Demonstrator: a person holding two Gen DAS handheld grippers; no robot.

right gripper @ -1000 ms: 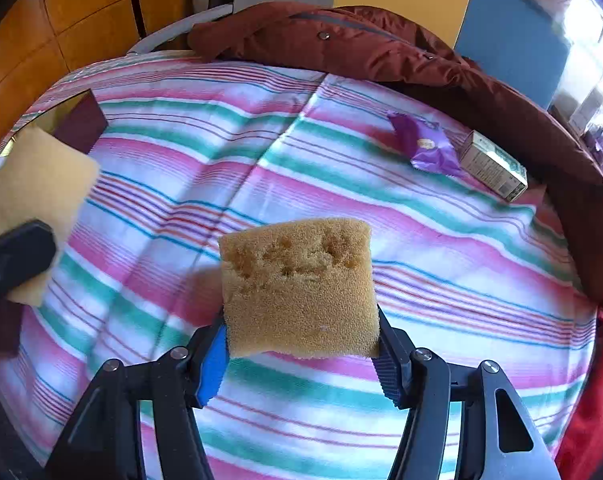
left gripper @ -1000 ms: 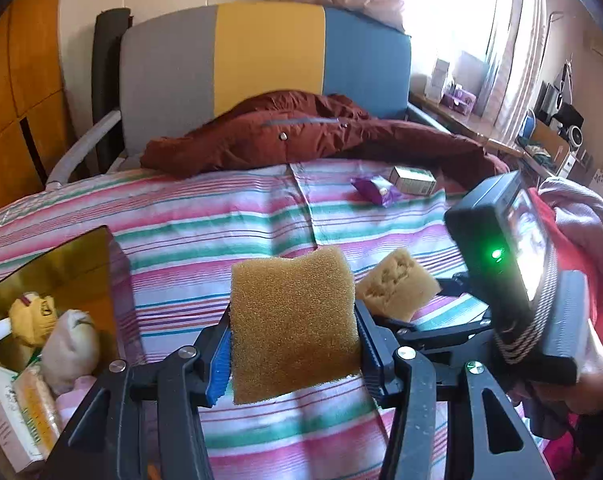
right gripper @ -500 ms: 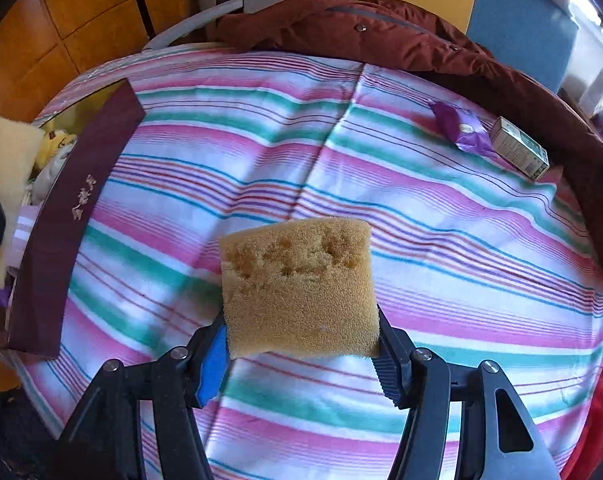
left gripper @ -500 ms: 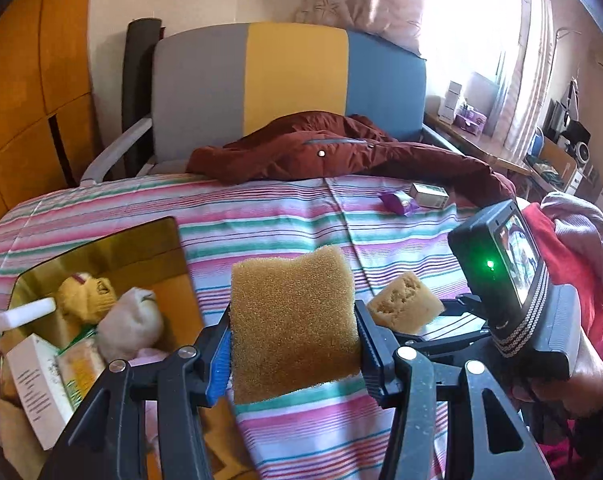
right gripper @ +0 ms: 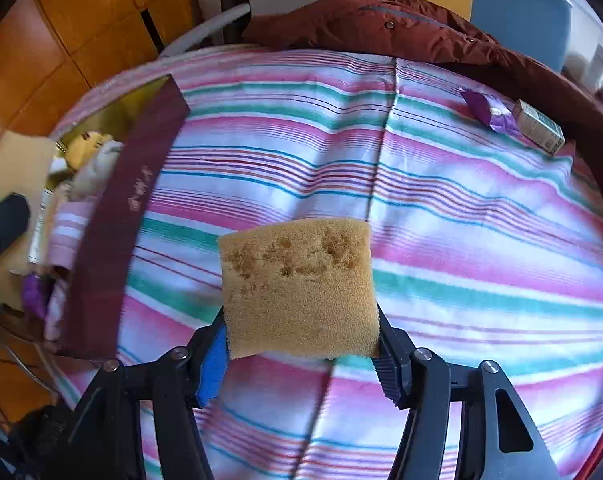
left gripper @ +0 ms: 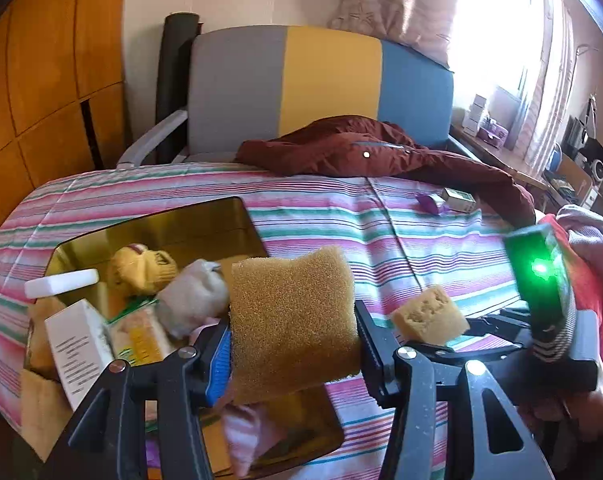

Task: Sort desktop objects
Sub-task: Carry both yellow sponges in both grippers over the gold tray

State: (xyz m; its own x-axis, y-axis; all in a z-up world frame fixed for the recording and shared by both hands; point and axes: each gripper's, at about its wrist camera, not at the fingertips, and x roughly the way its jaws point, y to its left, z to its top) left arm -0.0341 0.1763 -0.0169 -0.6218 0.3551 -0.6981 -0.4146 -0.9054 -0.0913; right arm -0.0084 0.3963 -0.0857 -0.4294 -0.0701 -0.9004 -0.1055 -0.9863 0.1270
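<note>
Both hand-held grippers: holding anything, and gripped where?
Yes. Left hand-held gripper clamps a yellow sponge by its two side faces, low down. Right hand-held gripper clamps a pitted sponge likewise.

- The surface (right gripper: pixel 461 240) is covered by a cloth striped in pink, teal, white and red, with a seam running down its middle.
- A dark red box (right gripper: pixel 117 216) with a gold lining sits at the cloth's left edge; its long outer wall bears pale lettering.
- A purple wrapper (right gripper: pixel 487 112) lies near the far right corner.
- A small green-and-white carton (right gripper: pixel 538 127) lies just beside the wrapper, to its right, close to the jacket.
- A rust-brown jacket (right gripper: pixel 381 28) is draped along the far edge and curls round the right side of the cloth.
</note>
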